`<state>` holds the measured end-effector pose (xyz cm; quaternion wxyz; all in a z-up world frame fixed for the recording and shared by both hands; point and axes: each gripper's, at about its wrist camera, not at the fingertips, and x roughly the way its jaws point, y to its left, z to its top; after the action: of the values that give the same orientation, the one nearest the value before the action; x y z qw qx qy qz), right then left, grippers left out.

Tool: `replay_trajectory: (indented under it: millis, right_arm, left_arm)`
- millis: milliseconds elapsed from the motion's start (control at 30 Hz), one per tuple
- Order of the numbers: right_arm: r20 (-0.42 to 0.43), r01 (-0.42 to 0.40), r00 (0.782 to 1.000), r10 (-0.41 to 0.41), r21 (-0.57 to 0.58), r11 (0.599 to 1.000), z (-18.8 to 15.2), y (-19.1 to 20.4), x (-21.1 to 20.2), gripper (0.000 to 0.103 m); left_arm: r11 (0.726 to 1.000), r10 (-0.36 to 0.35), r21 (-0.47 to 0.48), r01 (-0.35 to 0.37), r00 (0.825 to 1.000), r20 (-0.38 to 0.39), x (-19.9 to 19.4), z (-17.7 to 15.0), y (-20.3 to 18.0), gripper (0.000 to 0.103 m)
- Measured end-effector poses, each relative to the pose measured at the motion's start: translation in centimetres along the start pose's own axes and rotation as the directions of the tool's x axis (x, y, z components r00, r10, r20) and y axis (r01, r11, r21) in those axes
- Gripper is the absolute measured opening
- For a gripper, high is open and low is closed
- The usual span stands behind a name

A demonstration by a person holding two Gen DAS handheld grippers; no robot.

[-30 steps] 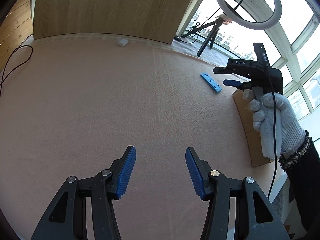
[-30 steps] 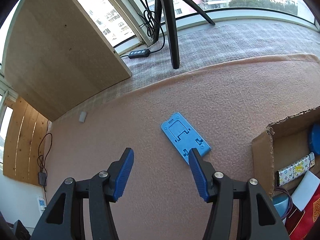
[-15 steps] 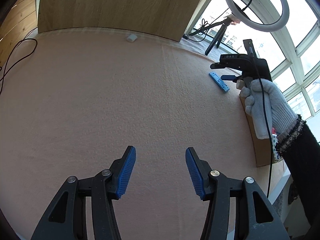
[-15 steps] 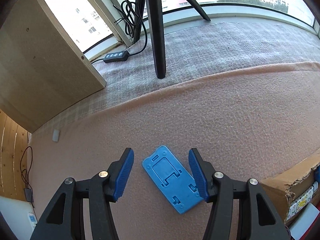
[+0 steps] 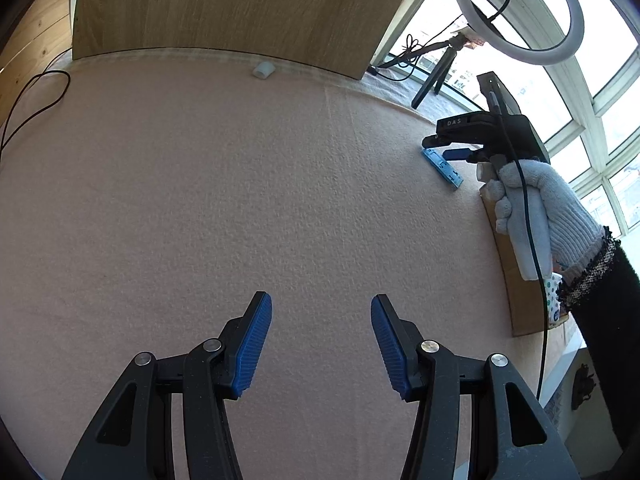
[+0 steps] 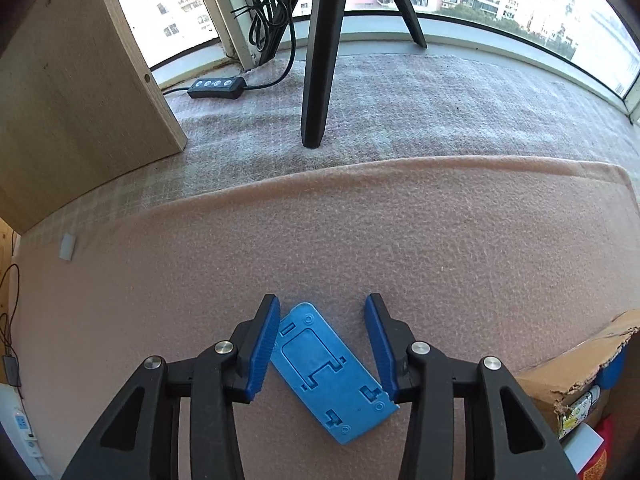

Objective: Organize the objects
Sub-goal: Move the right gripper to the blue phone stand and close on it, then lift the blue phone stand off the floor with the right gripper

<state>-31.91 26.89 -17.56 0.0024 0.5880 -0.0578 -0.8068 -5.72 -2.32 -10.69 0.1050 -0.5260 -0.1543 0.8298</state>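
A flat blue plastic phone stand lies slantwise on the pink blanket. My right gripper points down over it with one blue pad on each side, and its jaws are closing around the stand. The left pad sits against the stand's upper left edge and the right pad is by its lower right corner. In the left wrist view the same stand lies under the right gripper, which a gloved hand holds. My left gripper hovers open over bare blanket with nothing between its fingers.
An open cardboard box with several items stands right of the stand, also the box below the gloved hand. A tripod leg, a cable remote, a wooden board and a small white block lie farther off.
My right gripper moved forward and down over the blue stand, which now lies between its fingers, and the jaws have narrowed. The left gripper stayed put and open.
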Motion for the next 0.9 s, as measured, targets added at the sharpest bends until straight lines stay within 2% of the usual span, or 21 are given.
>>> replay_trajectory:
  millis: [233, 333, 633, 767, 833, 900]
  right_arm:
    - [-0.056, -0.039, 0.998, 0.037, -0.044, 0.998, -2.8, 0.8, -0.9, 0.039]
    - [-0.08, -0.095, 0.992, 0.093, -0.015, 0.995, -4.4, 0.6, -1.4, 0.04]
    - [-0.139, -0.196, 0.971, 0.192, -0.015, 0.98, -10.9, 1.4, -3.7, 0.04]
    - [-0.181, -0.258, 0.951, 0.252, -0.007, 0.966, -13.9, 1.8, -4.6, 0.04]
    - [-0.209, -0.327, 0.923, 0.323, 0.02, 0.945, -15.4, 1.7, -4.9, 0.04]
    - [-0.242, -0.386, 0.896, 0.373, -0.007, 0.923, -16.6, 2.1, -5.1, 0.04]
  left_arm:
    - [1.0, -0.014, 0.014, 0.014, 1.0, 0.006, -0.1, 0.3, -0.7, 0.055]
    - [0.999, -0.019, 0.027, 0.019, 1.0, 0.004, 0.2, 0.4, -1.4, 0.055]
    - [0.997, -0.027, 0.067, 0.027, 1.0, -0.003, 0.5, 0.4, -2.7, 0.055]
    - [0.996, -0.032, 0.088, 0.033, 0.999, -0.01, 0.7, 0.2, -3.3, 0.056]
    - [0.994, -0.034, 0.099, 0.036, 0.999, -0.015, 0.9, 0.0, -3.7, 0.056]
    - [0.993, -0.039, 0.111, 0.041, 0.999, -0.025, 1.4, -0.2, -4.1, 0.055]
